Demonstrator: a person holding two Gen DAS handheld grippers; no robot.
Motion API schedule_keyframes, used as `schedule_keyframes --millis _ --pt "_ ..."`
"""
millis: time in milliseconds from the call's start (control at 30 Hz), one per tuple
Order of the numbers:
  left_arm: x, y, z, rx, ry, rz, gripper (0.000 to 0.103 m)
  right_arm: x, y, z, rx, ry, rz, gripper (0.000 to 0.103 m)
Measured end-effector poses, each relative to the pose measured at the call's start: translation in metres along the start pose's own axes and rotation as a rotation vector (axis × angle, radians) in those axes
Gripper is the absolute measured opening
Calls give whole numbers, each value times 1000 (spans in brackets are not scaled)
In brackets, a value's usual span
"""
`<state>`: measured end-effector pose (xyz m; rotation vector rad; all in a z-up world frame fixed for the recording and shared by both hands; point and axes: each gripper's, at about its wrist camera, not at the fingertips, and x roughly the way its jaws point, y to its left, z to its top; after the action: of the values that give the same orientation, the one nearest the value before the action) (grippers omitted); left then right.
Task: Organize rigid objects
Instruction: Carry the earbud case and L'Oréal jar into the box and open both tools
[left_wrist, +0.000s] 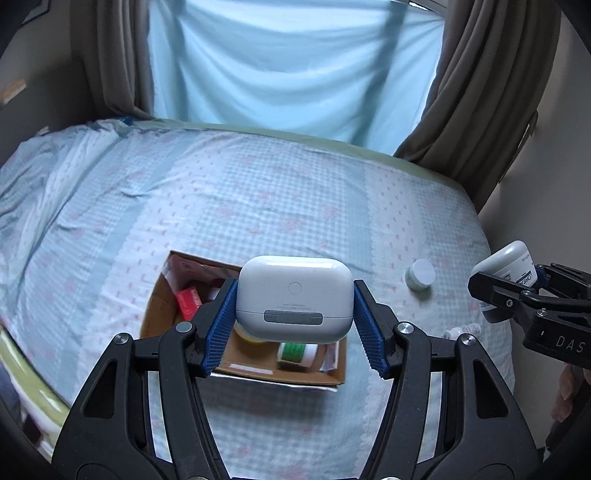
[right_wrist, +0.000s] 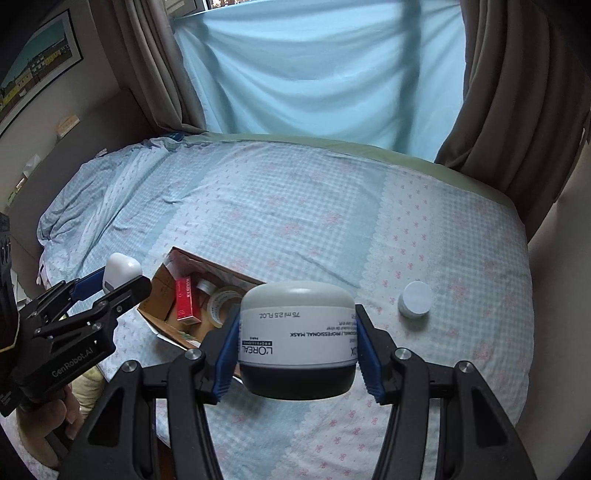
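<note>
The box (right_wrist: 166, 295) on the bed (right_wrist: 295, 221) already holds several items. Left gripper (left_wrist: 294, 306) pinches a white case (left_wrist: 293, 295) above it; right gripper (right_wrist: 297, 343) pinches a jar (right_wrist: 297, 332). One small jar (right_wrist: 415, 299) remains on the bed.

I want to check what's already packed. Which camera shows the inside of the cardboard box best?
The right wrist view: the cardboard box lies open to it, showing a red carton and a tape roll. In the left wrist view the earbud case in the left gripper hides most of it.
</note>
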<state>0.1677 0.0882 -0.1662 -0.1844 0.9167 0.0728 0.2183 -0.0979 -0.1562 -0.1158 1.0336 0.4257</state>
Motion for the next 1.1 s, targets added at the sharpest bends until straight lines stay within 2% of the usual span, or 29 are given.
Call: schedule_keyframes --millis 233,467,567,733,900,1100 --pt "25 56 6 92 86 -41 58 38 55 10 69 67 -7 52" --pt "73 97 1 177 195 -85 58 102 96 5 180 181 -25 52" --pt "96 109 -4 205 226 -85 57 131 108 0 189 235 -41 52" --pt "137 121 -14 227 300 -88 57 179 114 -6 167 334 -61 52" --pt "182 129 -26 196 381 -85 57 228 105 -10 181 428 -53 52" --pt "223 129 -47 240 457 -75 57 279 96 -13 189 509 -42 52"
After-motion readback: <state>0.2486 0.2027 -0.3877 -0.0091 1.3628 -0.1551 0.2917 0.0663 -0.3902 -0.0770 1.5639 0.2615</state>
